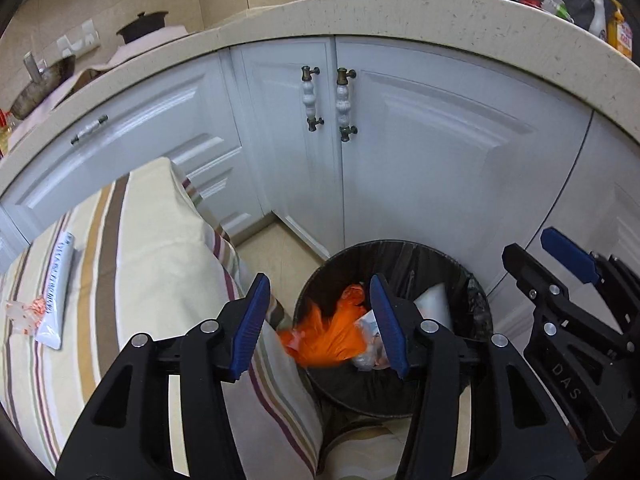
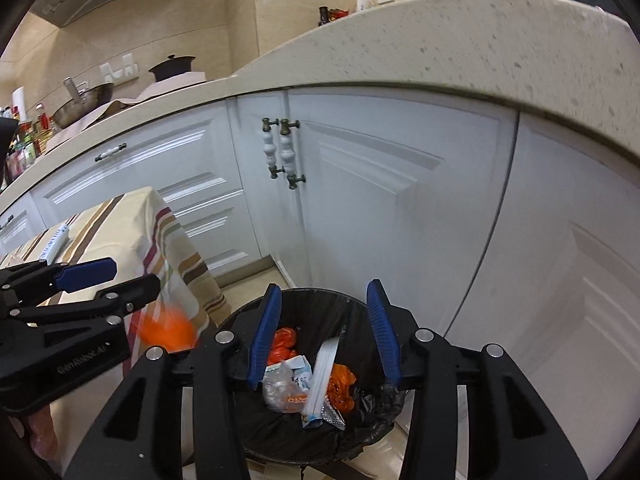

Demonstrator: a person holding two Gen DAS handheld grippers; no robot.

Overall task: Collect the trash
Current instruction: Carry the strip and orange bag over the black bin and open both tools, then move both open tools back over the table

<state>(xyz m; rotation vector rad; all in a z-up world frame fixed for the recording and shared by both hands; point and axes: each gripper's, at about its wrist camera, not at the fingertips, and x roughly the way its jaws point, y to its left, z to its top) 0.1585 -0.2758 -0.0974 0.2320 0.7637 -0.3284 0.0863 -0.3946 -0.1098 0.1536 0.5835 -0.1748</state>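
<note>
A black-lined trash bin stands on the floor beside the table. It holds orange bags, clear wrappers and a white tube. My left gripper is open above the bin's left rim. An orange plastic bag is blurred in mid-air between its fingers; it also shows in the right wrist view. My right gripper is open and empty over the bin; it shows at the right of the left wrist view. A white tube and a clear wrapper with orange print lie on the striped tablecloth.
White kitchen cabinets with a beige countertop stand right behind the bin. The countertop overhangs close above the right gripper. The table edge is just left of the bin. Pots and bottles sit on the counter.
</note>
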